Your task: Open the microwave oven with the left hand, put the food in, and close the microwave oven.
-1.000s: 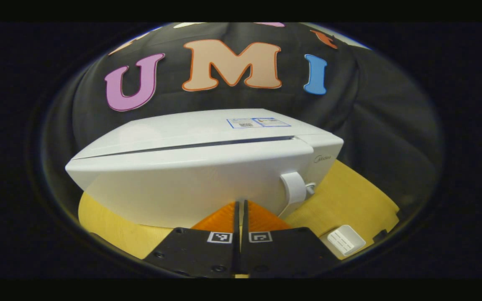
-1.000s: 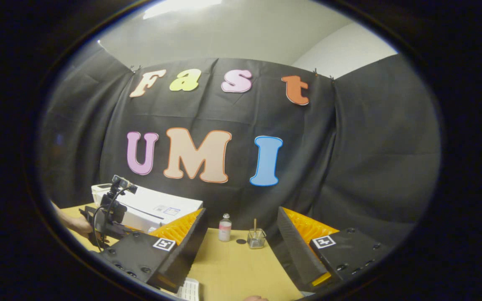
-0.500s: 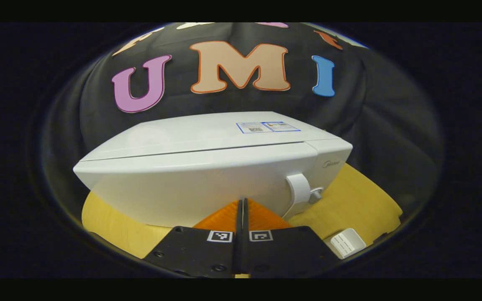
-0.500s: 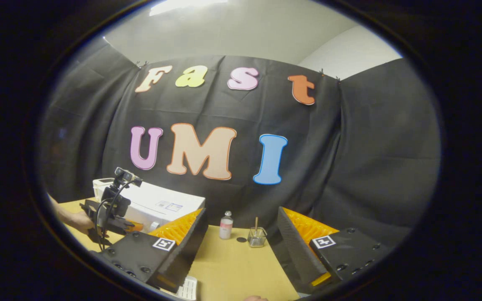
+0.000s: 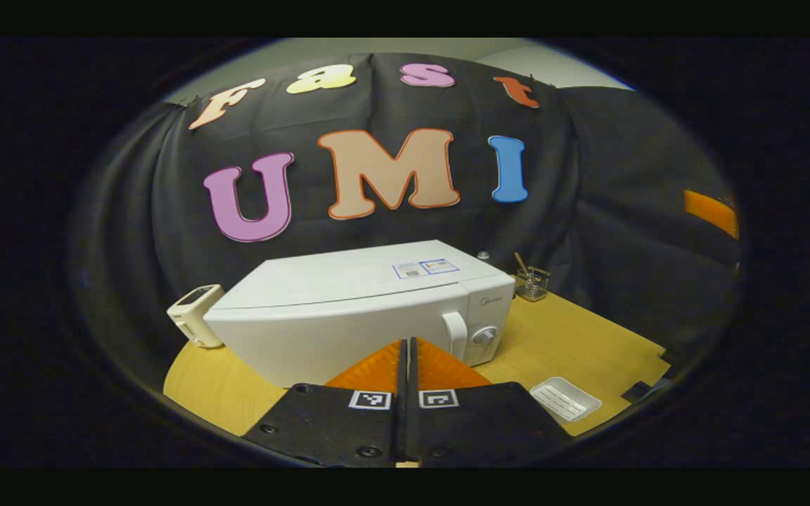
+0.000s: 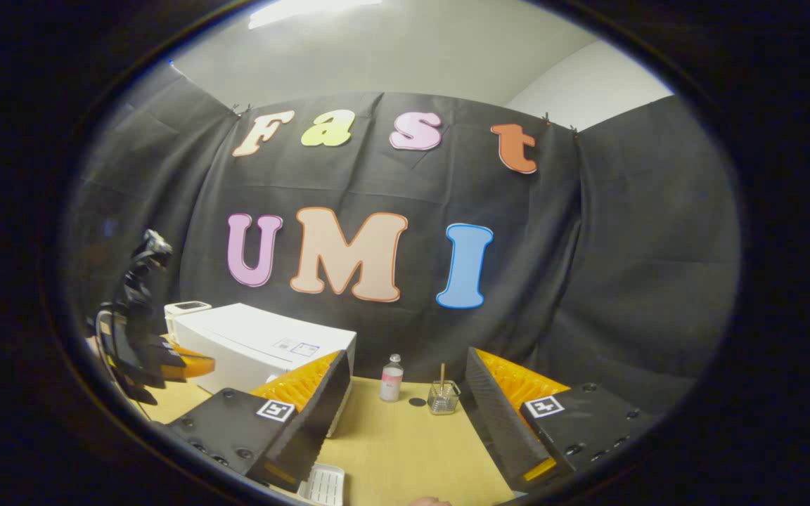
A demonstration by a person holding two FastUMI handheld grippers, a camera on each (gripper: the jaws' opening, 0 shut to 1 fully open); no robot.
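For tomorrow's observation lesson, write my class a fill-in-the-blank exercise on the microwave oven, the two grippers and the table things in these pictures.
1. The door of the white box-shaped microwave oven is ____.
2. The fingers of the left gripper are pressed ____.
3. The right gripper is ____, with nothing between its fingers.
4. The small clear bottle with a pink label stands on the wooden table beside a glass ____ holding a stick.

Missing words: closed; together; open; jar

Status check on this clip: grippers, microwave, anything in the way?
Left gripper jaws shut, empty. Right gripper jaws open, empty. Microwave door closed. Small white tray on table, off to the side.
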